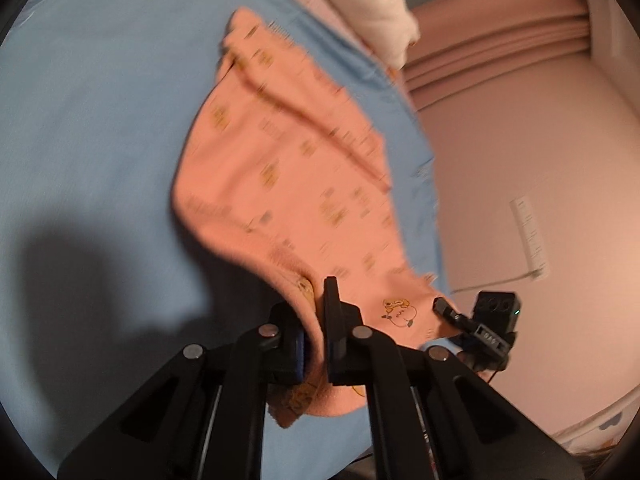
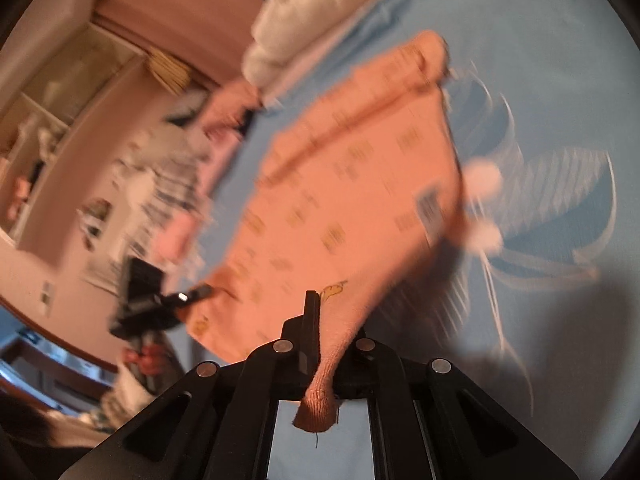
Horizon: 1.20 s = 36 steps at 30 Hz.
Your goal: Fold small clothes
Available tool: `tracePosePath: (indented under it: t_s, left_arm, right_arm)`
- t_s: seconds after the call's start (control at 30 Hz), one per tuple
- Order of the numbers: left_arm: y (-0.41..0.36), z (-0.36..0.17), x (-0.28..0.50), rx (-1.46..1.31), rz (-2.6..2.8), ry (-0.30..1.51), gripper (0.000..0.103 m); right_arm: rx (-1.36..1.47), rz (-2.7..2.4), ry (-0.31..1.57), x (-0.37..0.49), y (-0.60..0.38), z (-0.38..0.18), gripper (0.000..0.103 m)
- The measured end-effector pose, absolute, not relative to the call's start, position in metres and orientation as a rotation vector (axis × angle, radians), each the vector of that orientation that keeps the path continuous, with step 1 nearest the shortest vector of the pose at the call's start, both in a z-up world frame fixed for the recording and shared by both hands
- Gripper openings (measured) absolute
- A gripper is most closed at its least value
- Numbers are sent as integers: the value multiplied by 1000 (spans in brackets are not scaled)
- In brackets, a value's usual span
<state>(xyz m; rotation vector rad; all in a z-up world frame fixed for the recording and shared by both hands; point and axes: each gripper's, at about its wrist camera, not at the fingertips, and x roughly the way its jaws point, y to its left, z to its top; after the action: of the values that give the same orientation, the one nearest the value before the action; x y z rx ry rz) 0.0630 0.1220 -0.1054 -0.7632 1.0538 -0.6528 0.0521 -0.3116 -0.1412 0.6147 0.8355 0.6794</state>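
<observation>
We see a small salmon-pink garment [image 1: 288, 184] printed with little yellow-brown motifs, lifted at its near edge and stretched out over the light blue bedsheet [image 1: 88, 128], with its far end reaching toward the white bedding [image 1: 384, 8] heaped at the head of the bed. From the left wrist view, our left gripper [image 1: 316, 344] has its fingers [image 1: 331, 320] drawn close together with a fold of the garment's hem pinched between them, and a bunch of cloth hangs below the grip. A small cartoon print [image 1: 398, 312] sits just beside that grip, and farther right our right gripper [image 1: 442, 305] is visible at the garment's other near corner, touching the cloth. From the right wrist view, the right gripper [image 2: 320, 344] likewise has its fingers [image 2: 311, 328] nearly closed on a gathered edge of the garment [image 2: 352, 184], whose ribbed end dangles beneath them. The left gripper [image 2: 200, 292] shows at the far left corner of the cloth. A leaf-like pattern [image 2: 560, 200] on the sheet lies just beside the garment, and both views are blurred.
</observation>
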Motion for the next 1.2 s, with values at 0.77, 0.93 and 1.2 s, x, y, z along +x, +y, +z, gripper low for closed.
tracePosePath:
  t_s: [0.77,0.93,1.2]
  left_arm:
    - [113,-74,270,-822,-594,891,3]
    - [111,-98,309,-827,-510,934,3]
    - [119,-128,322,-840,-505,1018,9]
  right_arm:
    - [622,590,652,238,-319,-94,5]
    - [607,515,718,285,-316,-112,6]
    - [648,469,902,306,-323,-149,32]
